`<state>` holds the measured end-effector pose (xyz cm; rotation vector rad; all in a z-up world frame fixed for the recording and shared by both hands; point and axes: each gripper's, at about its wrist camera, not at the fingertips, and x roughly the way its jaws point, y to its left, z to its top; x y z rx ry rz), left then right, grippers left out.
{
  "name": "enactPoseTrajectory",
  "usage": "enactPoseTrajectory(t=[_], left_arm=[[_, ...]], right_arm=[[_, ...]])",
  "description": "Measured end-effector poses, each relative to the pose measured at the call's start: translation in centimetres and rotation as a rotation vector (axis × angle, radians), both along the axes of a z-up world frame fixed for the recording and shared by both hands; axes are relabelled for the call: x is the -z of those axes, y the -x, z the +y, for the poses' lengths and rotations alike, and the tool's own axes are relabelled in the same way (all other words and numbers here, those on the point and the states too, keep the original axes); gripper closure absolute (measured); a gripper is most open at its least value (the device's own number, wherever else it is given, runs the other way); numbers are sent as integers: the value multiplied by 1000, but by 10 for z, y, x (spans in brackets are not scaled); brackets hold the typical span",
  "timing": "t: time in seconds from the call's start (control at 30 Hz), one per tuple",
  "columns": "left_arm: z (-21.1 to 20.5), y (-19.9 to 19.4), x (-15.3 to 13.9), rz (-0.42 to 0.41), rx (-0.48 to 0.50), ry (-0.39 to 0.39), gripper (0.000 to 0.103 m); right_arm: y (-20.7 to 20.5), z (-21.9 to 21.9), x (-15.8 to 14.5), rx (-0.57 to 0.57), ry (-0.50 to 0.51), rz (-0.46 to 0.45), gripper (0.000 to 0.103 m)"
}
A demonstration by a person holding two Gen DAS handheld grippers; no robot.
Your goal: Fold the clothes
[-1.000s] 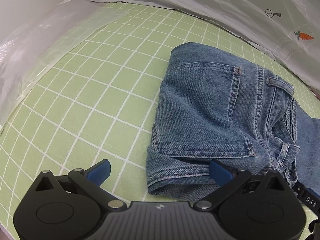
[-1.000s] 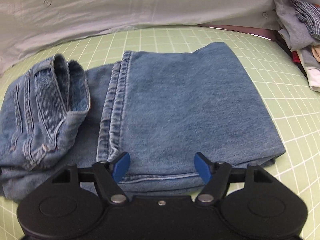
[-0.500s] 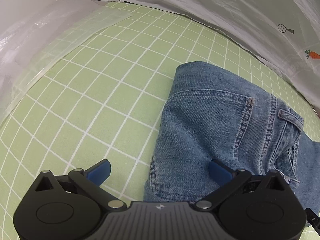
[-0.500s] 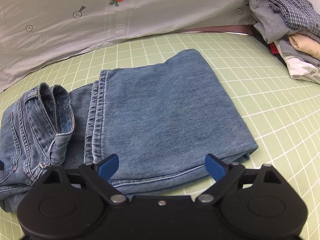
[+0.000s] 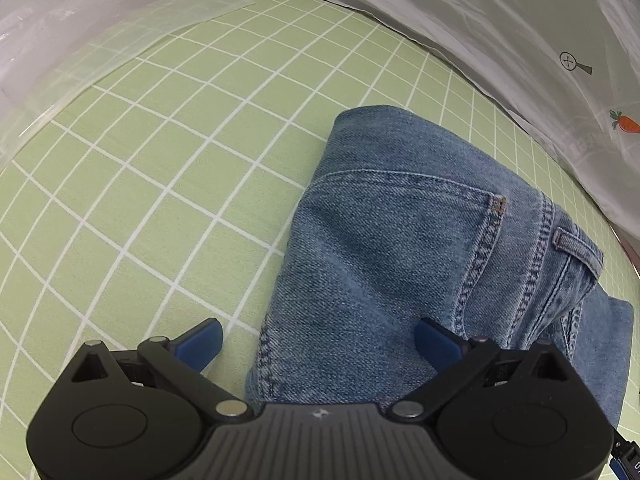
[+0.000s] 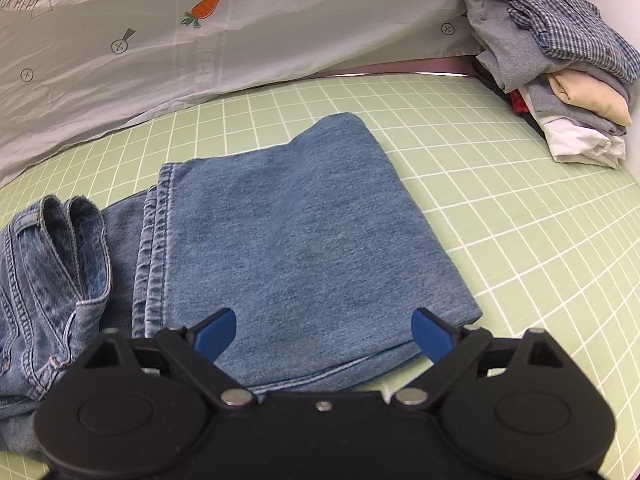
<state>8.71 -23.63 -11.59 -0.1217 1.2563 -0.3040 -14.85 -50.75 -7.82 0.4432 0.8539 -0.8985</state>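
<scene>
Folded jeans (image 6: 296, 240) are laid flat on a green grid mat (image 6: 520, 208), the leg portion doubled over in a rectangle, the waistband end (image 6: 52, 264) bunched beside it at the left of the right wrist view; in the left wrist view the same jeans (image 5: 400, 264) are shown seat-up, a back pocket (image 5: 404, 216) and a belt loop (image 5: 576, 242) turned to the camera. The right gripper (image 6: 323, 330) is held just above the near edge of the folded leg, its blue fingers (image 6: 216, 330) spread wide, nothing clasped between them; the left gripper (image 5: 318, 342) is poised over the near corner of the seat, fingers (image 5: 200, 340) likewise parted wide and gripping nothing, one over bare mat (image 5: 160, 160), the other over denim. A white sheet (image 6: 280, 28) printed with carrots is draped along the mat's far edge; a pile of clothes (image 6: 560, 68) is stacked at the far right corner, well apart from the jeans; clear plastic (image 5: 60, 48) is seen at the mat's left edge.
</scene>
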Motion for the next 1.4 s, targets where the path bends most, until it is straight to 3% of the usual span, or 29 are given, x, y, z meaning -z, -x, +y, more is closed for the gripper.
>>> enactPoseTrajectory(t=[0.1,0.17,0.2,0.27,0.33,0.43,0.53,0.7,0.93,1.13,1.23,1.4], left_arm=[[0,2,0,-9,-8,9,4],[1,3,-3,-10,-10,33,17],[2,4,-5,-3,-8,60,30],[-1,7,-12,-11,0,46,37],[-5,12,-19,-29,12,40,51],[-7,17,-31,-30,-3,94,64],[-13,24,-49,-45,-4,137,70],[-33,43,-89,-90,29,277,72],[-104,60,-121,-75,158,435,73],[-191,87,-104,-16,309,442,73],[-230,89,-71,93,324,489,73],[-272,83,-3,288,270,514,73]], right_arm=[[6,-6,-2,23,-1,-16,8],[11,-8,-3,34,-4,-27,7],[13,-9,-3,40,-5,-33,8],[19,-11,-4,49,-9,-45,7],[26,-12,-6,54,-16,-66,7],[38,-14,-9,61,-11,-85,7],[54,-19,-9,87,-17,-104,7],[80,-35,-5,144,-58,-128,7],[111,-64,5,196,-100,-144,7],[132,-104,12,248,-124,-156,7],[137,-127,18,291,-140,-161,7],[130,-150,29,296,-169,-144,7]])
